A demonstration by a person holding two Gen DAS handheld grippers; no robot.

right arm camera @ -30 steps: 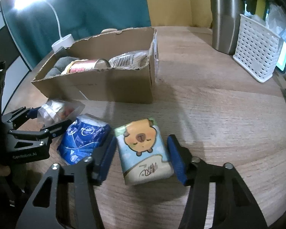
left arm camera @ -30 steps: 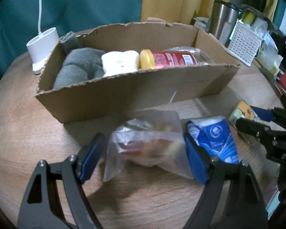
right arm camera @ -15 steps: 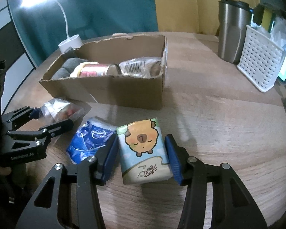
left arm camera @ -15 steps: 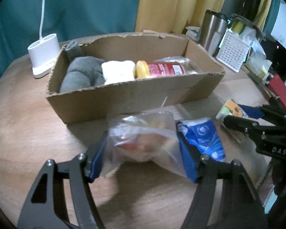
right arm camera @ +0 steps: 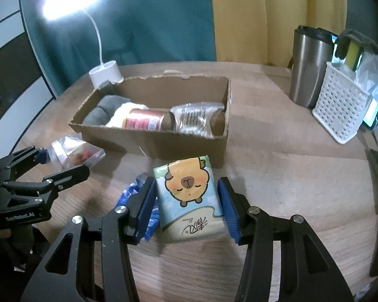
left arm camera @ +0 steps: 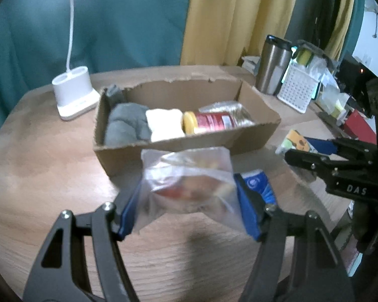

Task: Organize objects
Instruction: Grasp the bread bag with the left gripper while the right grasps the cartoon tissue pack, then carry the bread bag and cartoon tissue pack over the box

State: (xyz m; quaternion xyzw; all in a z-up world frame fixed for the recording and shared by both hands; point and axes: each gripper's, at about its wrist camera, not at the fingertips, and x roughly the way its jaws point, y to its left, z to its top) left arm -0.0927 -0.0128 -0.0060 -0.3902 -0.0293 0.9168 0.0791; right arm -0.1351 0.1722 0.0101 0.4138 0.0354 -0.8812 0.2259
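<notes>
Now a clear plastic bag of snacks is clamped in the left tool and a cartoon-bear tissue pack in the right tool, both raised off the wooden table, probably for the open cardboard box just behind.

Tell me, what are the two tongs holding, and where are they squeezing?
The left tongs squeeze the clear plastic bag by its two sides. The right tongs squeeze the bear tissue pack by its long sides.
</notes>
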